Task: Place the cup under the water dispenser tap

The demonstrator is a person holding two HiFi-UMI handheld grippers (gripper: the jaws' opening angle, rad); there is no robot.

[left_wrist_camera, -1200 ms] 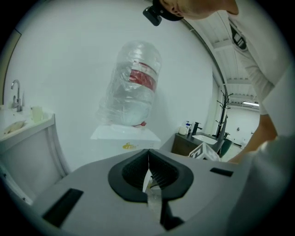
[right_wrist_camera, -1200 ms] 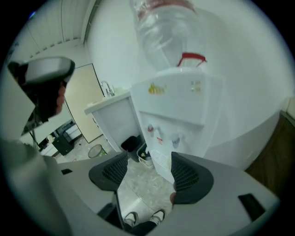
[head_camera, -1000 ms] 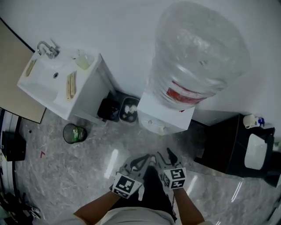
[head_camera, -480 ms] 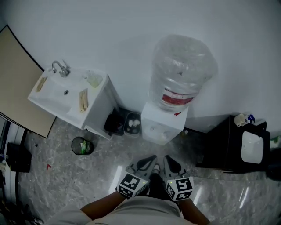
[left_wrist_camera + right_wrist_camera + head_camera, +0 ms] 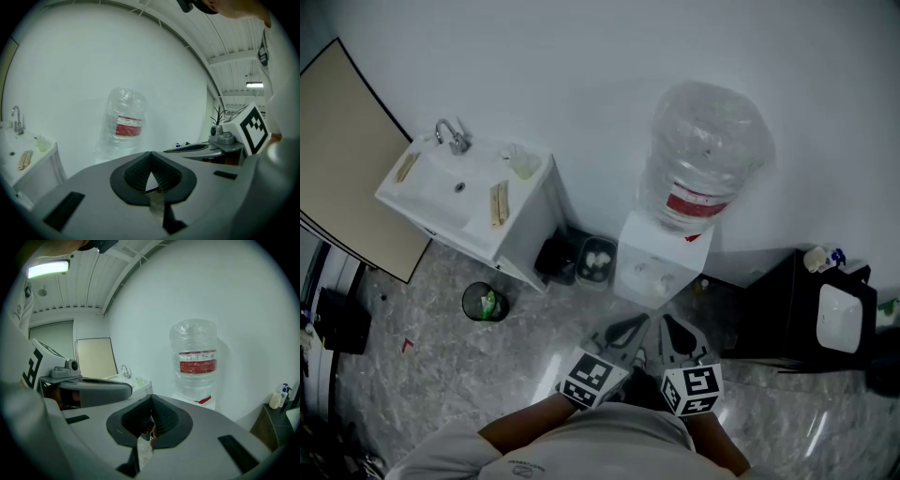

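My left gripper (image 5: 623,334) and right gripper (image 5: 677,335) are both clenched and empty, near the water dispenser (image 5: 664,246). Under its tap I think I see the cup (image 5: 650,273); if so, nothing is left.

On the water dispenser (image 5: 659,246), the taps are too small to make out from the head view. In the left gripper view, the left gripper (image 5: 151,155) blocks everything below the bottle (image 5: 123,123). Green stuff in the bin (image 5: 486,303): unidentifiable. The black cabinet (image 5: 787,314) runs off the right edge.
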